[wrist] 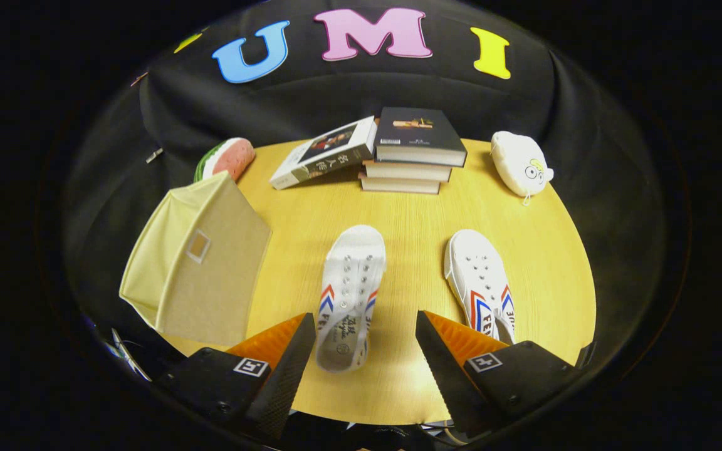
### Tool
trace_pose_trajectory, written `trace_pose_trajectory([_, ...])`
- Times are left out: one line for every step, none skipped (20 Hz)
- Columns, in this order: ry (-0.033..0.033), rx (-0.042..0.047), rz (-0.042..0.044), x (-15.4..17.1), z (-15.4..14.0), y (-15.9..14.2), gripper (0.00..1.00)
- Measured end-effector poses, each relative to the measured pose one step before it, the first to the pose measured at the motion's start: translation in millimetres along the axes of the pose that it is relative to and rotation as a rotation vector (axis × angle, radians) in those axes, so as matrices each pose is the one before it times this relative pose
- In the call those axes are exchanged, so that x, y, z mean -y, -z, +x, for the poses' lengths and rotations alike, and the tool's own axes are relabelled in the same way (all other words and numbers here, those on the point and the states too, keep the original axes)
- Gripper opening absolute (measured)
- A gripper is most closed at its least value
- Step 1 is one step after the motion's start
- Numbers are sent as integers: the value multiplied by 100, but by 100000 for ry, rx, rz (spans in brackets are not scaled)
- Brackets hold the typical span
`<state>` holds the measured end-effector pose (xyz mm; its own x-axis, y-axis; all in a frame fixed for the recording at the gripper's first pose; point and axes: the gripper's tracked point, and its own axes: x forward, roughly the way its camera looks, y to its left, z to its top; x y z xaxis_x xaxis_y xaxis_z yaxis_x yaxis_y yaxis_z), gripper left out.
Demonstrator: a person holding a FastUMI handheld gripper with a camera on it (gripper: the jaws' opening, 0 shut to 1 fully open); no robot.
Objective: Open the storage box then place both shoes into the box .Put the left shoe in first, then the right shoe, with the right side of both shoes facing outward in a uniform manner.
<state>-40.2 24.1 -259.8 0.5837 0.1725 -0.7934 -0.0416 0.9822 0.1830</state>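
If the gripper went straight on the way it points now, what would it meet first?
Probably the left white shoe, lying between the open gripper's fingers with its toe pointing away. Beyond it lies the stack of books. Depth is unclear.

Jaws apart (2 shoes [350, 294] ahead).

A pale yellow wood-grain bench [411, 213] with a rounded far edge takes up the middle of the booth. Behind and to both sides of it hangs a black cloth wall [311, 100], draped in soft folds and creases. Light falls brightest on the near part of the bench top, giving a mild glare there, while the cloth around it stays dark.
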Motion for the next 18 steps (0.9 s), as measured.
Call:
trace_pose_trajectory([243, -2672, -1740, 520, 976, 866, 99])
trace_pose_trajectory([-292, -2540, -1544, 162, 820, 622, 99])
trace_pose_trajectory([-934, -2471, -2016, -66, 819, 528, 99])
trace_pose_trajectory([25, -2180, -2664, 130, 806, 501, 99])
trace_pose_trajectory([840, -1118, -3078, 670, 907, -157, 99])
trace_pose_trajectory([1547, -333, -2628, 409, 880, 46, 99])
trace_pose_trajectory([1385, -683, -1626, 408, 820, 39, 99])
trace_pose_trajectory([-713, -486, -629, -191, 743, -123, 99])
trace_pose_trajectory([-226, -391, -828, 3, 777, -227, 99])
trace_pose_trajectory([-3, -648, -556, 257, 627, -228, 99])
trace_pose_trajectory([-682, 26, 1275, 38, 514, -364, 99])
trace_pose_trajectory([-1073, -286, 2509, -9, 615, -301, 98])
trace_pose_trajectory([-3279, -3324, 3072, -348, 328, 337, 97])
trace_pose_trajectory([-3675, -2297, 3801, -472, 212, 122, 91])
trace_pose_trajectory([-3282, -1541, 2662, -527, 141, 25, 87])
trace_pose_trajectory([-1424, -542, -268, -605, 191, 192, 71])
trace_pose_trajectory([-2495, 499, -1180, -179, 251, -257, 63])
trace_pose_trajectory([-3379, -246, -803, -591, 57, -25, 58])
